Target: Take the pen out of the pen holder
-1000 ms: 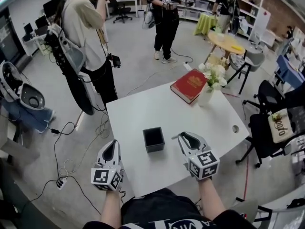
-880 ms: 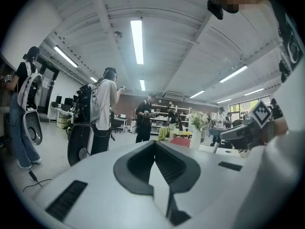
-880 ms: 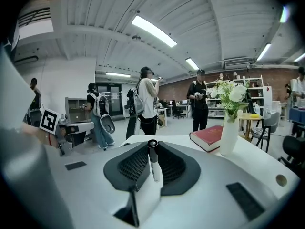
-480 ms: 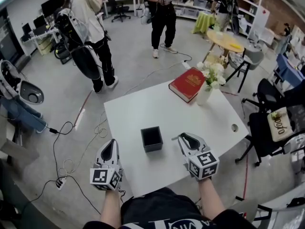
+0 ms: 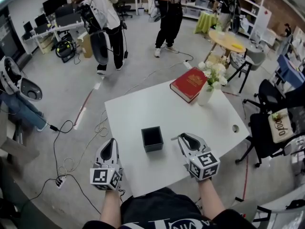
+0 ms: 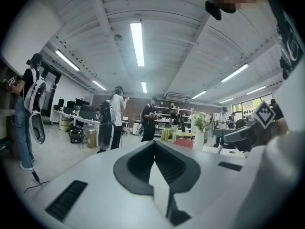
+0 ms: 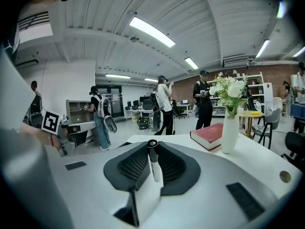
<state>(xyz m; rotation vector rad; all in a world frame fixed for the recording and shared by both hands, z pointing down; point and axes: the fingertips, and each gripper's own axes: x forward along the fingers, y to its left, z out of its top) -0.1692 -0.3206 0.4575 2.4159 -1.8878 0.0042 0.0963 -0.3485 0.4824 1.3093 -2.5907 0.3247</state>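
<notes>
The black square pen holder (image 5: 153, 139) stands on the white table (image 5: 138, 111), between my two grippers, and its inside looks dark. To its right, low over the table, my right gripper (image 5: 181, 138) is shut on a pen (image 7: 153, 162). The pen is white with a dark cap and stands nearly upright between the pads, about a hand's width from the holder. My left gripper (image 5: 110, 143) hangs beyond the table's left edge. Its jaws (image 6: 155, 149) meet with nothing between them.
A red book (image 5: 189, 85) and a white vase of flowers (image 5: 206, 95) sit at the table's far right corner. A cable hole (image 5: 235, 128) lies near the right edge. Chairs (image 5: 267, 128) crowd the right side. People (image 5: 106, 18) stand on the floor beyond, where cables (image 5: 66, 142) trail.
Both grippers, the pen and the holder have stayed put. The person with the backpack has walked further away across the floor, up and to the right in the head view.
</notes>
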